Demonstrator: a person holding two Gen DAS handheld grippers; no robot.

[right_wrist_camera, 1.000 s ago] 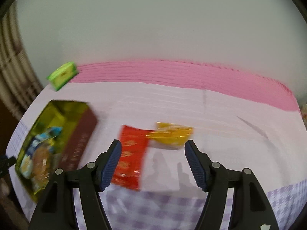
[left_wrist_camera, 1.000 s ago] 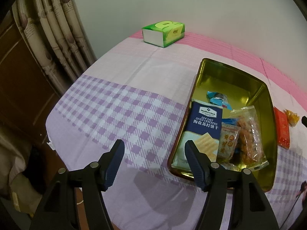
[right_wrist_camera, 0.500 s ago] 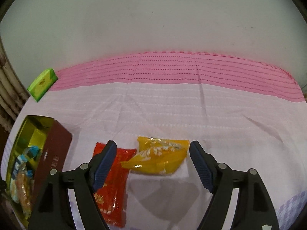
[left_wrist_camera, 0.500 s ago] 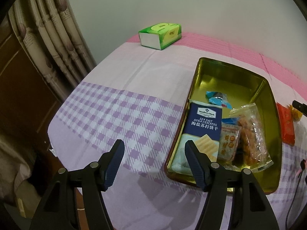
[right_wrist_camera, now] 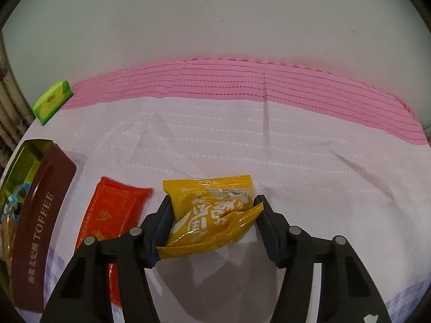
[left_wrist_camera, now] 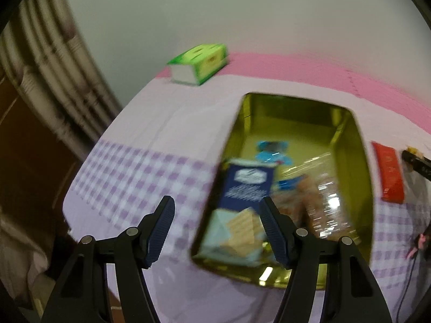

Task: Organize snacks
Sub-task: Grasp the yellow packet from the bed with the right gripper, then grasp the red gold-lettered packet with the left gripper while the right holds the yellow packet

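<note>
We've got the right gripper [right_wrist_camera: 212, 224] closed w/ both pads on the yellow snack pack [right_wrist_camera: 212, 210] over the cloth beside the red packet [right_wrist_camera: 113, 215], left gripper [left_wrist_camera: 216, 232] wide open & empty near the tin [left_wrist_camera: 358, 161], so slick crinkly film may slip out mid-carry.

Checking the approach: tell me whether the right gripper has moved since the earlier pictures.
Yes. The right gripper has advanced toward the yellow packet, now between its fingers; the red packet beside it stayed.

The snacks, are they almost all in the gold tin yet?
Nearly. The gold tin already holds the blue cracker box, a clear bag and a small blue candy. The right gripper is pinching the yellow packet. The red packet lies on the cloth beside the tin. The left gripper is open, holding nothing.
</note>
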